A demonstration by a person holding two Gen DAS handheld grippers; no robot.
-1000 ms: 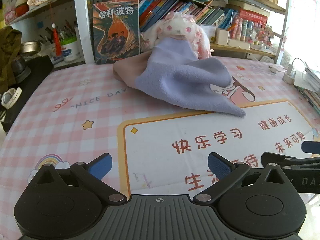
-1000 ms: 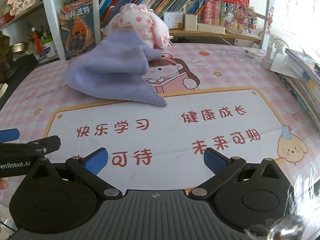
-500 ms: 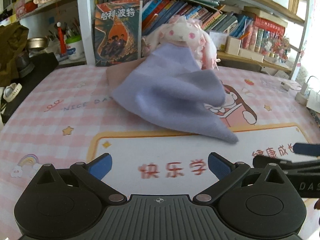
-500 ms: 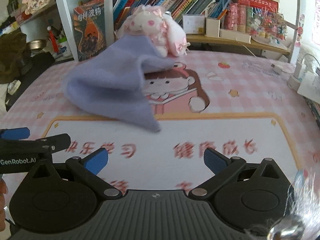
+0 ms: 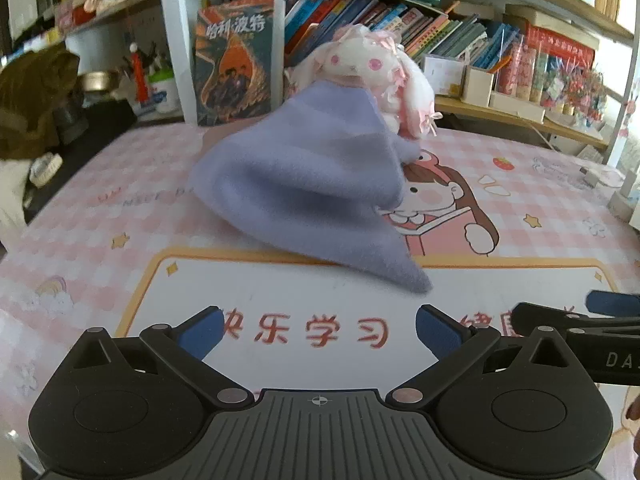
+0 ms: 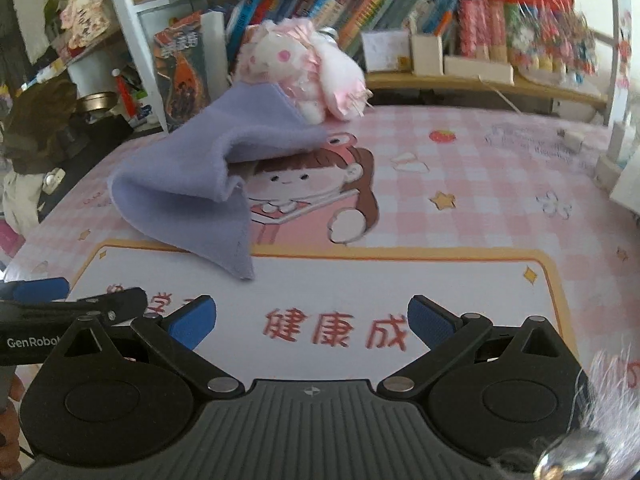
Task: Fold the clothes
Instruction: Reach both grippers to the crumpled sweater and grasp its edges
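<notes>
A crumpled lavender cloth (image 5: 304, 184) lies heaped on the pink checked table mat (image 5: 100, 224), its upper part leaning against a white and pink plush toy (image 5: 372, 68). One corner of the cloth points toward me. My left gripper (image 5: 318, 330) is open and empty, a short way in front of that corner. The right wrist view shows the lavender cloth (image 6: 188, 184) at left of centre, with my right gripper (image 6: 312, 320) open and empty to the right of its near corner. Each gripper shows at the edge of the other's view.
Shelves of books (image 5: 400, 28) and small boxes (image 6: 424, 56) run along the back of the table. A large standing book (image 5: 236, 68) is behind the cloth. Dark items and a metal bowl (image 5: 94, 80) sit at far left. A plug and cable (image 5: 592, 176) lie at right.
Both grippers have swung left and moved closer to the cloth, which now fills more of each view. The cloth itself has not moved. Both grippers stay open.
</notes>
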